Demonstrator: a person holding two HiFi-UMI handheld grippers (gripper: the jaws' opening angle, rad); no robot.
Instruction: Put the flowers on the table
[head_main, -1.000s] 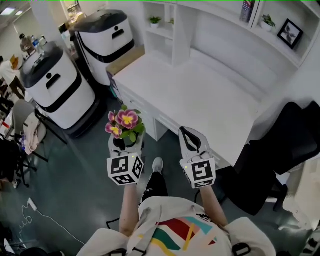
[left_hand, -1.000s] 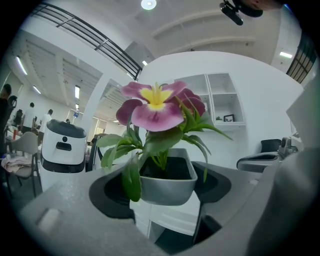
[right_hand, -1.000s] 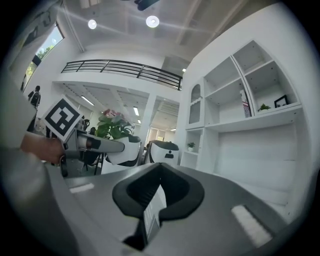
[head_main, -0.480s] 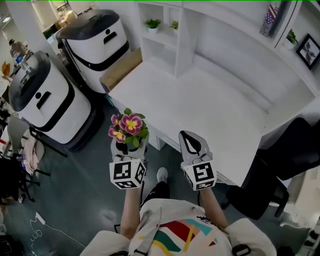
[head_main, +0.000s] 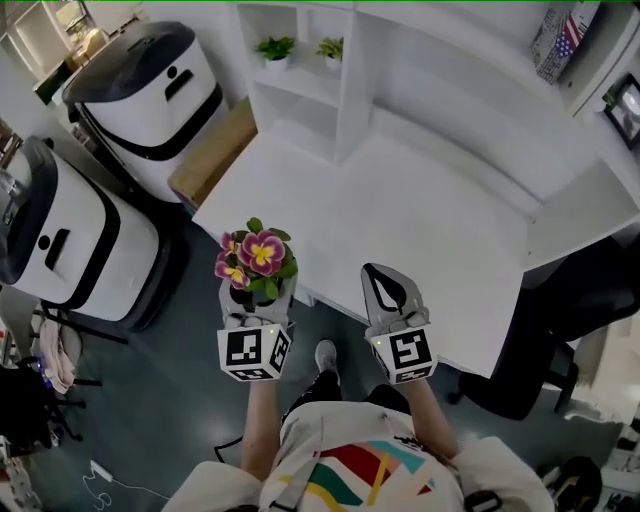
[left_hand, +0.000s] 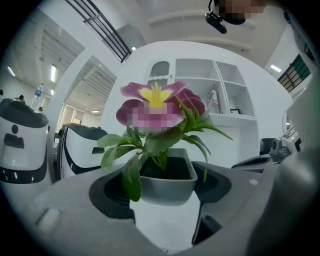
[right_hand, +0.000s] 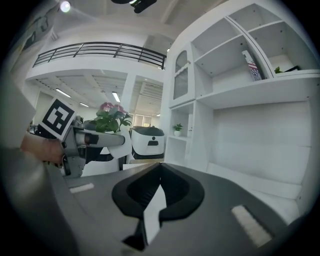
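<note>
White machines (head_main: 150, 85), black chair (head_main: 585, 300) — shelf plants (head_main: 272, 47)

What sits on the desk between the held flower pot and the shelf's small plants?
Nothing; the head view shows that stretch of white desk bare.

The potted flowers (head_main: 256, 252) have magenta blooms with yellow centres and green leaves, set in a small pot (left_hand: 166, 181) that appears white. The pot is upright, clamped between the fingers (left_hand: 70, 210) of the left gripper (head_main: 254, 295). It is held in the air near the front edge of the white surface (head_main: 400, 220), not resting on it.
</note>
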